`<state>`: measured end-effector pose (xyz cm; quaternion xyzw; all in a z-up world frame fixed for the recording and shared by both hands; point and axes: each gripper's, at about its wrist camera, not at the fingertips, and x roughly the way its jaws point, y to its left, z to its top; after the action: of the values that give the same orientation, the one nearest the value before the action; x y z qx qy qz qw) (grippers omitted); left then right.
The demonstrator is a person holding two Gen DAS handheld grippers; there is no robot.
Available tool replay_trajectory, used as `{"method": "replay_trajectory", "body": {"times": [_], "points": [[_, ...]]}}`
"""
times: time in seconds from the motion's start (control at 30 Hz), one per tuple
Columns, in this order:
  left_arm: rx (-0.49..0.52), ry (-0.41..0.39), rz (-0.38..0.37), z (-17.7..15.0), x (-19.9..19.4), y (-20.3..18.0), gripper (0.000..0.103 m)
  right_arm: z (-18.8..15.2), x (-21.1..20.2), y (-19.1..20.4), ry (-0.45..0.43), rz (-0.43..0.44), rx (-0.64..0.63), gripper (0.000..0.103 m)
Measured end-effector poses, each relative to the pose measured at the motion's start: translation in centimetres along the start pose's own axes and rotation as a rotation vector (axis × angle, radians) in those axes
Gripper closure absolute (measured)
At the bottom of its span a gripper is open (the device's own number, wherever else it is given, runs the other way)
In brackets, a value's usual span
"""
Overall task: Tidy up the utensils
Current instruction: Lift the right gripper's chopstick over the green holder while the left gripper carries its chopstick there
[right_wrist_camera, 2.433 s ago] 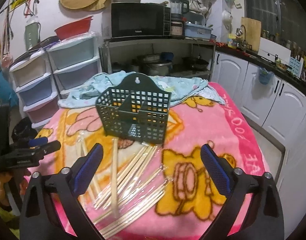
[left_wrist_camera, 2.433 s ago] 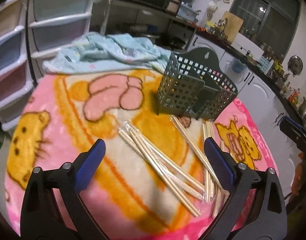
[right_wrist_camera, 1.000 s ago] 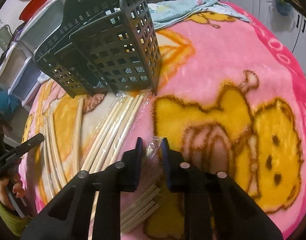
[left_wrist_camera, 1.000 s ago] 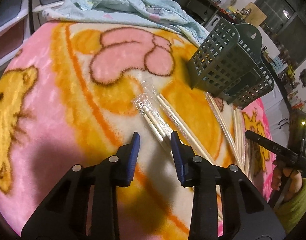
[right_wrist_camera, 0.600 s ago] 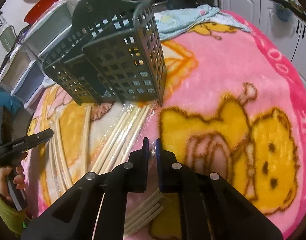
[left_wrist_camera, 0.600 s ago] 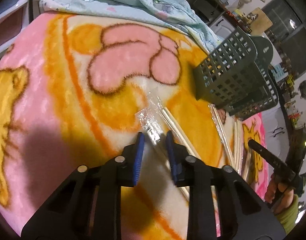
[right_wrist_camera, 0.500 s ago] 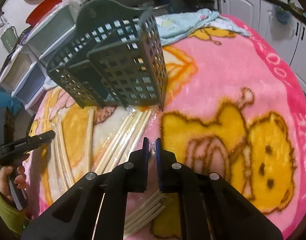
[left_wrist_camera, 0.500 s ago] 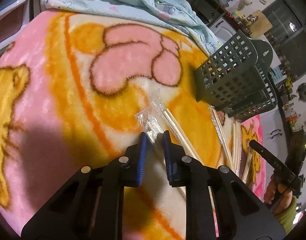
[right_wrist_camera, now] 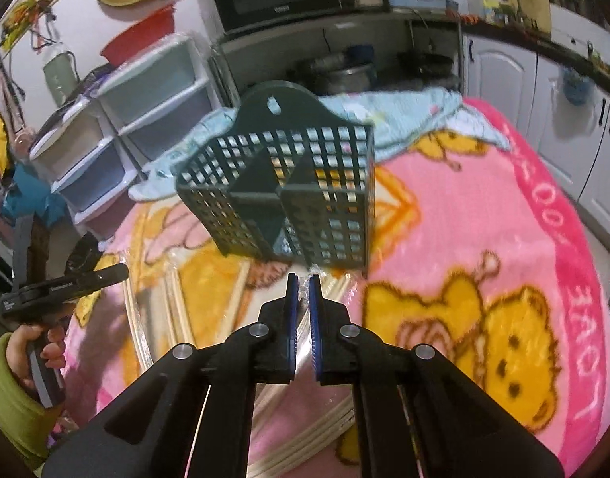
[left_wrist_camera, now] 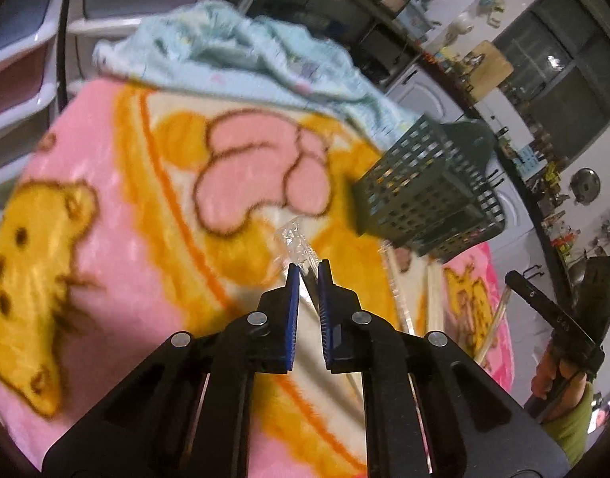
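Left gripper (left_wrist_camera: 309, 270): blue-padded jaws drawn nearly together and clamped on a wrapped chopstick pair (left_wrist_camera: 299, 247), a slim pale wooden pair in crinkled clear plastic; its long axis runs along the fingers, the twisted wrapper end pointing ahead of the tips and slightly left, the rest passing back between the pads. Right gripper (right_wrist_camera: 304, 282): jaws likewise nearly shut, pinching the clear wrapper tip of a second chopstick packet (right_wrist_camera: 309, 269); its long axis appears to follow the fingers, though most of it is hidden beneath them. Both sets of jaws have just been closing, each with a packet between them. Utensil caddy (right_wrist_camera: 289, 191): dark green rigid plastic, square-grid perforated walls, partitioned inside, an arched hanging tab at the back; it is set just ahead of the right gripper's tips, and ahead and to the right of the left gripper's. Loose chopsticks (right_wrist_camera: 177, 298): more wrapped pairs lie on the cloth left of and below the right gripper. Blanket (right_wrist_camera: 484, 263): plush pink fleece with yellow cartoon bears, under everything. Light blue cloth (left_wrist_camera: 241, 55): crumpled, soft, beyond the caddy.
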<state>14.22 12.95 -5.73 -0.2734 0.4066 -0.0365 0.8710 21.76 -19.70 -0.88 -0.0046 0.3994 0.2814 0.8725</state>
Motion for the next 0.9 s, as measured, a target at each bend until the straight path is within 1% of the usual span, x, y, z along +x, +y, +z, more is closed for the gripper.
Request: {"method": "replay_trajectory", "body": {"times": [0.17, 0.33, 0.6, 0.9], "points": [[0.072, -0.057, -0.028, 0.9, -1.9, -2.8, 0.099, 1.0, -2.3, 1.7, -0.055, -0.003, -0.05, 0.098], [0.143, -0.097, -0.074, 1.8, -3.7, -6.0, 0.1, 1.7, -4.4, 3.3, -0.1, -0.004, -0.099, 0.098], [0.233, -0.137, -0.138, 2.7, -5.0, -10.7, 0.1, 2.8, -7.4, 5.3, -0.175, 0.004, -0.165, 0.098], [0.327, -0.204, -0.192, 4.7, -6.4, -16.1, 0.1, 5.4, -10.7, 6.3, -0.279, -0.006, -0.209, 0.098]]}}
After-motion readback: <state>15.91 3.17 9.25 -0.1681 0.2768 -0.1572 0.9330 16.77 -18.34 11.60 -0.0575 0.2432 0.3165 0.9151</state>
